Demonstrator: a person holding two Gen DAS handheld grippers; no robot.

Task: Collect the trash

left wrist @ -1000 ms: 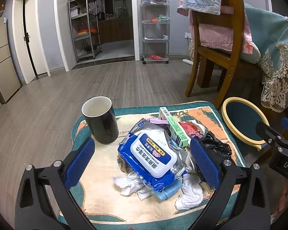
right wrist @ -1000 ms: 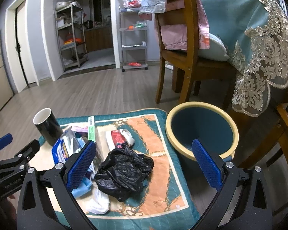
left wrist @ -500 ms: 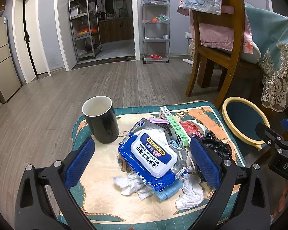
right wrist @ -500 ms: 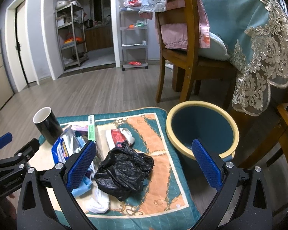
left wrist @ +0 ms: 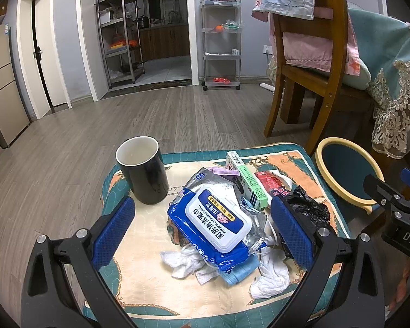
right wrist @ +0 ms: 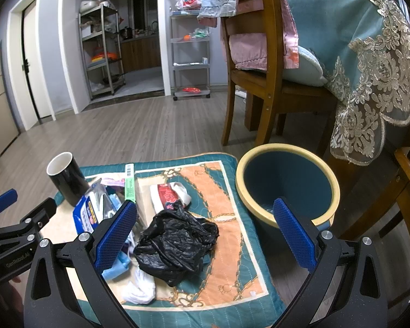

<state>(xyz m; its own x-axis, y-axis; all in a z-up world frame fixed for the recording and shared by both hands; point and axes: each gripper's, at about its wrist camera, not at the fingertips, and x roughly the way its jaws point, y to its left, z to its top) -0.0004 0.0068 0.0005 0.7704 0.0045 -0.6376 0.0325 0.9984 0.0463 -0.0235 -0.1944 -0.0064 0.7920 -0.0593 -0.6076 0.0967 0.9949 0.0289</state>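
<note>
A pile of trash lies on a patterned mat (left wrist: 139,248): a blue wet-wipes pack (left wrist: 216,221), white crumpled tissues (left wrist: 183,262), a green box (left wrist: 248,180), a red wrapper (left wrist: 273,184) and a crumpled black plastic bag (right wrist: 175,243). A blue bin with a yellow rim (right wrist: 287,183) stands right of the mat. My left gripper (left wrist: 202,232) is open and empty, hovering over the wipes pack. My right gripper (right wrist: 205,235) is open and empty, above the black bag and the bin's near edge.
A black mug (left wrist: 143,169) stands upright at the mat's back left. A wooden chair (right wrist: 257,76) and a table with a lace cloth (right wrist: 374,63) stand behind the bin. Wood floor (left wrist: 95,125) stretches to the shelves and doorway.
</note>
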